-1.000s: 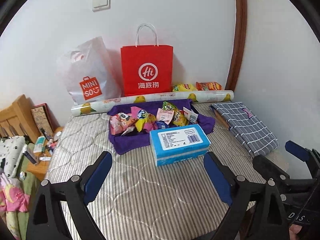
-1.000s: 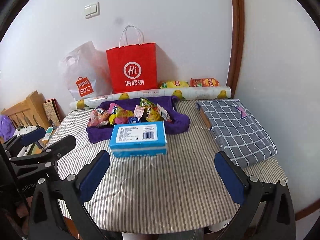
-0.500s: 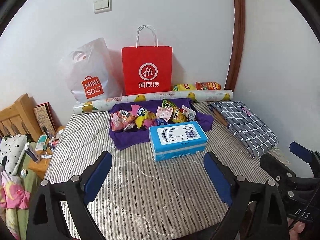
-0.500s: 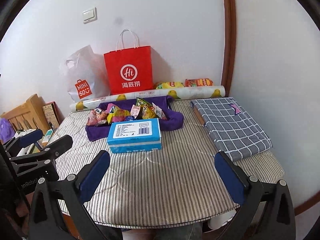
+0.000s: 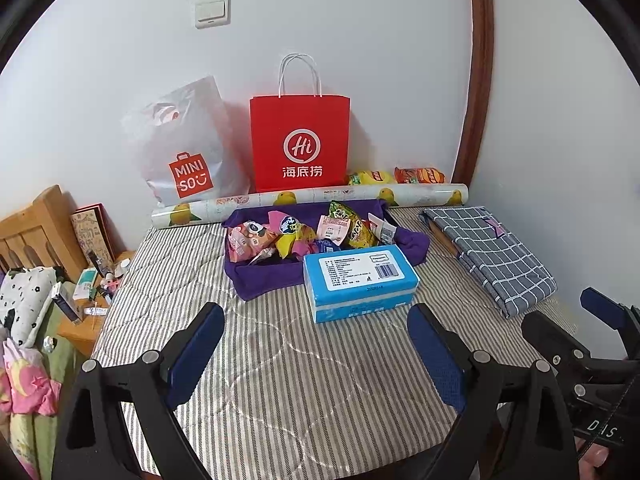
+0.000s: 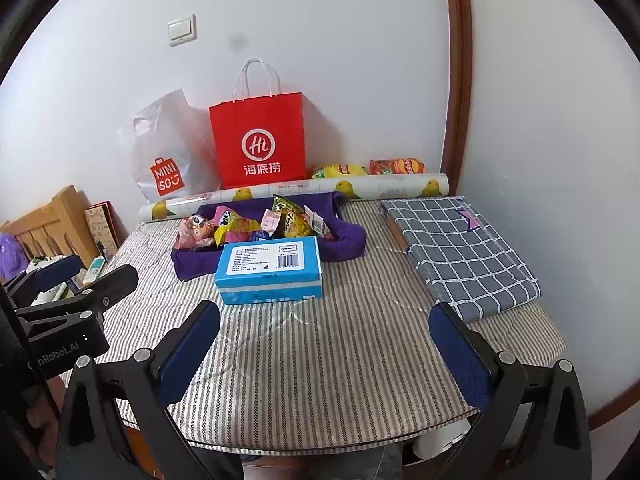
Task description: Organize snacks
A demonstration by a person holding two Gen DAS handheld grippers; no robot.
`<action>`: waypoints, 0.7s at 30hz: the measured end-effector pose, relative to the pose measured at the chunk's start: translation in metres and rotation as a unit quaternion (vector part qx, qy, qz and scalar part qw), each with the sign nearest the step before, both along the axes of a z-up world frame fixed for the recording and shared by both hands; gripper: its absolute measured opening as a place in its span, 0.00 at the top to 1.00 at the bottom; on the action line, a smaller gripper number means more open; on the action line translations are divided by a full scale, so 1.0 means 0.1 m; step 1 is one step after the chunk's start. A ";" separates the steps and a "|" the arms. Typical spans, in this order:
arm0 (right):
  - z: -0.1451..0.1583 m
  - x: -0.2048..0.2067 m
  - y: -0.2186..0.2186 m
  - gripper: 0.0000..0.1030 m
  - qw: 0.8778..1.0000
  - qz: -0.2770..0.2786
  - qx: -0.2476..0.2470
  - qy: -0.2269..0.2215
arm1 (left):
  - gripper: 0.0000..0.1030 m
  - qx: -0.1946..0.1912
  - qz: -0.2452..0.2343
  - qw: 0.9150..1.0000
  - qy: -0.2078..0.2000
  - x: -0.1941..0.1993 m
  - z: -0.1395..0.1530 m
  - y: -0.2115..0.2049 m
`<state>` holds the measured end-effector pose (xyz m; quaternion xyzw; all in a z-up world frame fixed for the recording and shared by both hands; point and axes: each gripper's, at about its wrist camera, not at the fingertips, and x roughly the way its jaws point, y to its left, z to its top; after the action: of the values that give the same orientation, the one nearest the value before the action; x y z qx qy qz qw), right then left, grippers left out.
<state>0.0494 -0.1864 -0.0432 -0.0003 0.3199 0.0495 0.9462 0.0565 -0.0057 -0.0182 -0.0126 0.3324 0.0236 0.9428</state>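
Observation:
A purple cloth tray (image 5: 260, 282) (image 6: 188, 268) sits mid-table, filled with several colourful snack packets (image 5: 296, 234) (image 6: 280, 220). A blue tissue box (image 5: 360, 280) (image 6: 272, 272) lies just in front of it. Two chip bags, yellow (image 5: 370, 178) and orange (image 5: 420, 175), lie by the wall behind a printed paper roll (image 5: 312, 200). My left gripper (image 5: 316, 356) (image 6: 86, 276) hovers open over the near table, nothing between its fingers. My right gripper (image 6: 324, 356) (image 5: 576, 320) is open and empty too, beside it on the right.
A red paper bag (image 5: 300, 144) and a white plastic shopping bag (image 5: 184, 148) lean on the wall. A folded grey checked cloth (image 6: 460, 252) covers the table's right side. The striped table cover (image 6: 320, 360) ends at a near edge. A cluttered wooden stand (image 5: 84, 308) is left.
The right wrist view has drawn back slightly, so more of the table's near edge shows. Both grippers have stayed open and nothing on the table has moved.

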 end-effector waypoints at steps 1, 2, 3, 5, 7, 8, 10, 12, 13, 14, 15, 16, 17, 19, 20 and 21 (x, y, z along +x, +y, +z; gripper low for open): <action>0.00 0.00 0.00 0.00 1.000 0.000 0.000 0.000 | 0.10 -0.001 0.001 1.000 0.000 0.00 0.00 0.00; 0.00 0.00 0.00 0.00 1.000 0.000 0.000 0.000 | 0.10 -0.001 0.001 1.000 0.001 0.00 0.00 0.00; 0.00 0.00 0.00 0.00 1.000 0.000 0.000 0.000 | 0.10 -0.001 0.001 1.000 0.000 0.00 0.00 0.01; 0.00 -0.01 0.00 0.00 1.000 0.000 -0.001 -0.001 | 0.10 -0.001 0.000 1.000 0.001 0.00 0.00 0.01; -0.01 -0.01 0.01 0.00 1.000 0.001 -0.001 -0.001 | 0.10 -0.001 0.000 1.000 0.002 0.00 -0.01 0.01; -0.01 -0.01 0.01 0.00 1.000 0.001 -0.001 -0.001 | 0.10 -0.002 0.000 1.000 0.002 0.00 -0.01 0.01; -0.01 -0.01 0.02 0.00 1.000 0.002 -0.003 -0.001 | 0.10 -0.001 -0.001 1.000 0.003 0.00 -0.02 0.01; -0.02 -0.01 0.03 0.00 1.000 0.001 -0.002 0.000 | 0.10 0.000 0.000 1.000 0.003 0.00 -0.03 0.00; -0.02 -0.01 0.03 0.00 1.000 0.000 -0.002 0.001 | 0.10 0.000 0.001 1.000 0.003 0.00 -0.03 0.00; -0.03 -0.01 0.03 0.00 1.000 0.000 -0.002 0.001 | 0.10 0.000 0.001 1.000 0.003 -0.01 -0.03 0.00; -0.03 -0.01 0.03 0.00 1.000 0.001 -0.003 0.001 | 0.10 0.000 0.000 1.000 0.003 -0.01 -0.03 0.00; -0.03 -0.01 0.03 0.00 1.000 0.000 -0.003 0.001 | 0.10 -0.001 0.001 1.000 0.003 -0.01 -0.03 0.00; -0.03 -0.01 0.03 0.00 1.000 0.000 -0.003 0.001 | 0.10 -0.002 0.001 1.000 0.003 -0.01 -0.03 0.00; -0.03 -0.01 0.04 0.00 1.000 -0.001 -0.003 0.001 | 0.10 -0.001 0.001 1.000 0.002 -0.01 -0.03 0.00; -0.03 -0.01 0.04 0.00 1.000 -0.001 -0.003 0.000 | 0.10 -0.001 0.001 1.000 0.002 -0.01 -0.03 0.00; -0.03 -0.01 0.04 0.00 1.000 0.000 -0.003 0.000 | 0.10 -0.002 0.001 1.000 0.003 -0.01 -0.03 0.00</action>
<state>0.0483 -0.1827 -0.0462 -0.0029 0.3204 0.0486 0.9460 0.0554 -0.0053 -0.0213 -0.0143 0.3349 0.0240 0.9418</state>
